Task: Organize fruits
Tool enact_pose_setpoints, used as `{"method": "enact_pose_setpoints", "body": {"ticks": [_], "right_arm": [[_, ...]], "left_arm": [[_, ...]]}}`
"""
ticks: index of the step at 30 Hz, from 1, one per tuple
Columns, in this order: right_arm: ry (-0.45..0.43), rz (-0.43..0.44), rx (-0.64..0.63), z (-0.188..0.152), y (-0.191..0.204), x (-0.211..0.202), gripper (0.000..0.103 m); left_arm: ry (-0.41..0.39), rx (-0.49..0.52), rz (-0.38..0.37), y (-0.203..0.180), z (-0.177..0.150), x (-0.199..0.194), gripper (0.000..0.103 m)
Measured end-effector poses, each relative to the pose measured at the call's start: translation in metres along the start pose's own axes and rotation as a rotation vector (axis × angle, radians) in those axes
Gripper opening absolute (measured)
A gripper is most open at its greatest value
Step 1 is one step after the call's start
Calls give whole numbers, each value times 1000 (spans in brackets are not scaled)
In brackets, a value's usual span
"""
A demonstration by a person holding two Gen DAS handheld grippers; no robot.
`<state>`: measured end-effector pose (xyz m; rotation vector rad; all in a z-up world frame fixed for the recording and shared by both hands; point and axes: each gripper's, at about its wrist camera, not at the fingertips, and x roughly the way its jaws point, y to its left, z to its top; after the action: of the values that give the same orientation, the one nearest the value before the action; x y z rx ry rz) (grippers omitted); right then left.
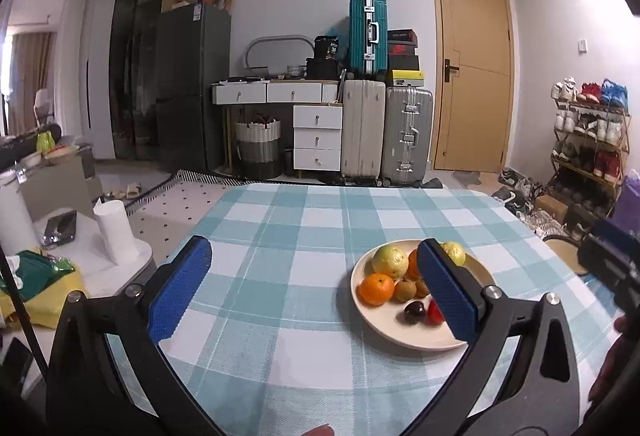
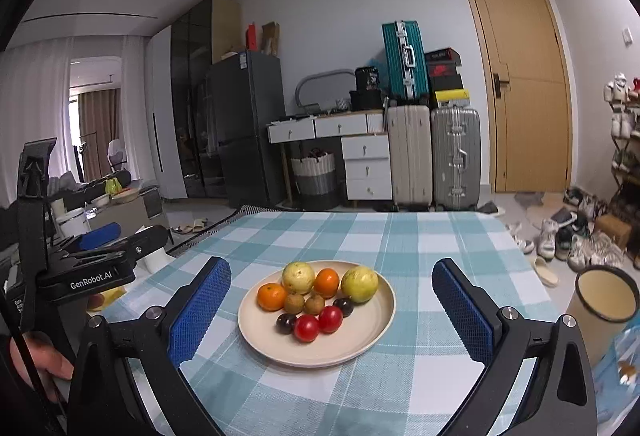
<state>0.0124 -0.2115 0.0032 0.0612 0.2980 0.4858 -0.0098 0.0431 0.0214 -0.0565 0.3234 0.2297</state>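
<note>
- Fruit sits gathered on a cream plate at the lower centre of the right wrist view, resting on a table under a teal-and-white checked cloth.
- On the plate: two yellow-green guavas along the far side, two oranges, two small brown fruits in the middle, two dark plums and two red tomatoes nearest the camera.
- Right gripper has its blue pads spread wide, one at either side of the plate, touching nothing.
- Left gripper is likewise fully spread, with nothing between its pads; in the left wrist view the plate lies at lower right, partly hidden behind that gripper's right-hand finger.
- At the left edge of the right wrist view, the other gripper's black body shows beside the table, apart from the plate.
- A beige cup with a dark rim stands at the right edge of the right wrist view, well apart from the plate.
- Suitcases and a wooden door fill the upper background.
</note>
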Motion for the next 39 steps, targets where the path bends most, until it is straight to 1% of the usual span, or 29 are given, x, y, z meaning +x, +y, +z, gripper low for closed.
{"method": "enact_pose_setpoints", "body": {"ticks": [3, 10, 17, 22, 25, 28, 32, 35, 39], "right_arm": [[-23, -13, -25, -4, 1, -3, 103], [-41, -34, -91, -15, 8, -6, 103], [-37, -45, -105, -23, 9, -7, 103], [-23, -54, -122, -28, 8, -4, 103], [-12, -52, -121, -32, 8, -2, 103], [7, -54, -126, -38, 7, 1, 103], [29, -38, -107, -40, 3, 4, 103], [51, -33, -88, -40, -1, 9, 103], [64, -27, -101, -41, 2, 11, 103]], "left_arm": [[20, -1, -7, 2, -4, 3, 102], [8, 13, -3, 4, -18, 6, 102], [-17, 27, 2, 10, -33, 11, 102], [-25, 30, 8, 14, -41, 15, 102], [-31, 39, -3, 15, -48, 18, 102], [-38, 9, -33, 20, -49, 20, 102], [-6, 17, -17, 18, -50, 30, 102], [-9, 21, -18, 17, -50, 32, 102], [-12, 18, -11, 17, -51, 33, 102]]}}
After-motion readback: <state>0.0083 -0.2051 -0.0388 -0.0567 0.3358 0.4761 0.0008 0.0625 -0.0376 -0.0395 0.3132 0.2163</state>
